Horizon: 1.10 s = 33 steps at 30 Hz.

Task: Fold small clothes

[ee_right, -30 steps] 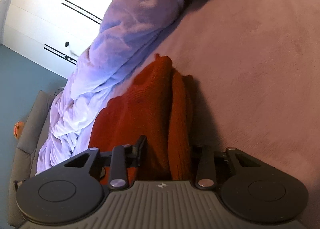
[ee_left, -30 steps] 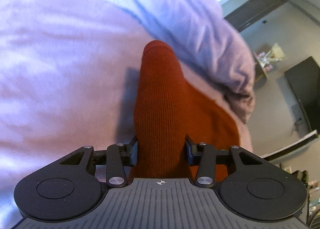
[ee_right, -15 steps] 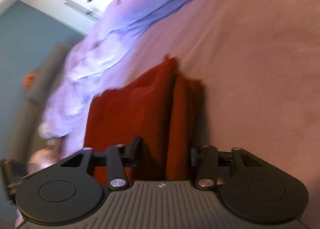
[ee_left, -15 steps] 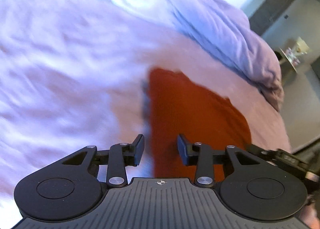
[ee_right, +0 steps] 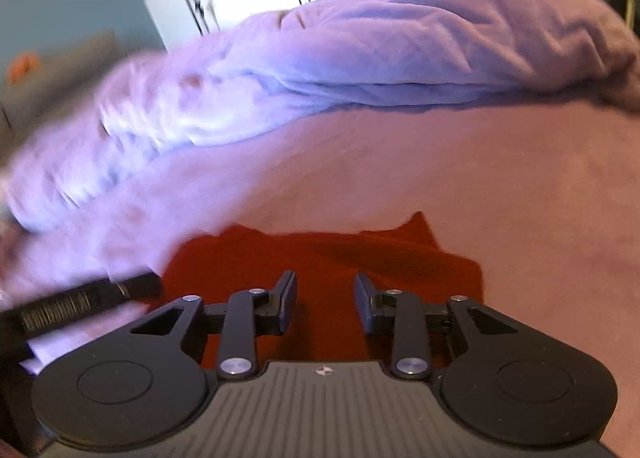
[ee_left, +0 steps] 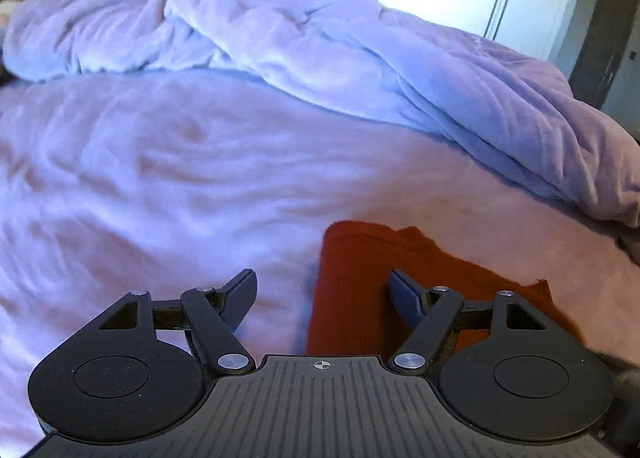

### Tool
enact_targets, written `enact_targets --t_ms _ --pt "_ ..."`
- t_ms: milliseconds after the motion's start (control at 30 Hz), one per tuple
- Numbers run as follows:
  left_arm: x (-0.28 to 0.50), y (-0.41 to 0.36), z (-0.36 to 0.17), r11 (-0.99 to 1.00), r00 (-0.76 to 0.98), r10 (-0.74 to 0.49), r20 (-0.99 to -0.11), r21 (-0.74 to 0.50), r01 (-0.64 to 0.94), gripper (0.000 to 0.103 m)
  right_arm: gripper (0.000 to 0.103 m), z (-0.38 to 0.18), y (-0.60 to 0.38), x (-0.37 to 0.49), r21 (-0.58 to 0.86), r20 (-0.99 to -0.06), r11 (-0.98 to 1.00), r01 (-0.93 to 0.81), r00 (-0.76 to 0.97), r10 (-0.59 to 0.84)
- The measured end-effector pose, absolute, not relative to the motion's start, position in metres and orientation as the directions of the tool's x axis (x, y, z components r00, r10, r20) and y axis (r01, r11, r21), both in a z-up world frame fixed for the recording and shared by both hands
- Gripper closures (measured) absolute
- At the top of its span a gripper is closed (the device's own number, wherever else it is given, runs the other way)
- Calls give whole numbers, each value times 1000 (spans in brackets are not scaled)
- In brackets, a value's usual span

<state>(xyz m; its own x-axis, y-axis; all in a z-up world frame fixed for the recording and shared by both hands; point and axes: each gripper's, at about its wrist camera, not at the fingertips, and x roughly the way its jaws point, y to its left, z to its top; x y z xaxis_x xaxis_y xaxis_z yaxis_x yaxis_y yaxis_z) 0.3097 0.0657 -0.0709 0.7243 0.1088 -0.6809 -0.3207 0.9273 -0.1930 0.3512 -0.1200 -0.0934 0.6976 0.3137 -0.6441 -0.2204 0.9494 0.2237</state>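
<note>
While the left gripper [ee_left: 322, 290] hangs over the near left edge of the rust-red knit garment [ee_left: 360, 278], its jaws are spreading and nothing is pinched between them — one finger stands over the bedspread [ee_left: 160, 185], the other over the red cloth. The right gripper [ee_right: 325, 298] sits above the same garment [ee_right: 320, 258] near its middle; its jaws are closing, with a clear gap and only the flat cloth below them, so it grips nothing either.

Outward from both tools, the garment lies flat on the pinkish-lilac bedspread, close to the near edge of the bed and well apart from the bunched lilac duvet [ee_left: 320, 57] heaped behind it. At the left of the right-wrist view a dark ridged handle [ee_right: 80, 302], probably the other tool, reaches to the garment's edge.

As a ribbed knit it should be light, soft and floppy — it will sag wherever it is unsupported, and it should cling rather than slip on the plush cover. Best holds, I judge, are the corners or a doubled edge, not the slack middle.

Seen from the right wrist, its long axis runs left to right across the bed, a small peak pointing toward the duvet; whether that is a collar or a corner I cannot tell.
</note>
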Motion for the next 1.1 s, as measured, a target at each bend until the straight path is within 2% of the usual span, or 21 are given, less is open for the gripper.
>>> enact_targets --t_ms 33,100,167,233,333,400,500,633,700,800,867,1033,1100 --pt "315 61 -76 924 715 104 -691 -198 -326 24 77 -103 -120 353 164 -662 963 -213 701 267" --pt "326 46 -86 935 696 114 -709 -160 -316 19 76 -115 -126 356 102 -647 973 -209 729 224" --pt "334 37 -99 943 677 129 -724 -122 -311 14 76 -118 -140 359 134 -633 971 -198 737 237" --pt "340 31 -105 943 672 142 -727 -108 -316 8 76 -121 -145 360 93 -615 978 -184 762 202" --pt "343 39 -112 937 675 109 -730 -151 -315 5 74 -128 -149 364 100 -604 979 -178 771 202" --pt "343 47 -116 927 681 78 -728 -199 -319 5 72 -132 -146 367 81 -596 980 -183 779 195" --pt "342 45 -110 933 668 73 -740 -186 -307 5 68 -134 -141 373 44 -601 982 -186 780 174" --pt "309 54 -84 943 649 5 -761 -212 -255 6 65 -118 -143 360 32 -633 980 -195 755 170" --pt "275 58 -70 944 670 -60 -740 -260 -202 6 64 -101 -147 337 55 -652 973 -226 730 206" --pt "227 61 -61 934 667 -105 -738 -303 -188 6 64 -86 -161 282 96 -628 948 -304 721 294" --pt "206 59 -66 938 630 -114 -769 -292 -188 5 64 -87 -165 252 81 -628 941 -329 716 305" --pt "196 49 -70 978 622 -47 -782 -163 -131 2 62 -99 -164 232 11 -663 946 -324 706 249" --pt "193 51 -59 972 603 -39 -797 -172 -163 2 62 -98 -160 234 -22 -678 941 -337 697 234"
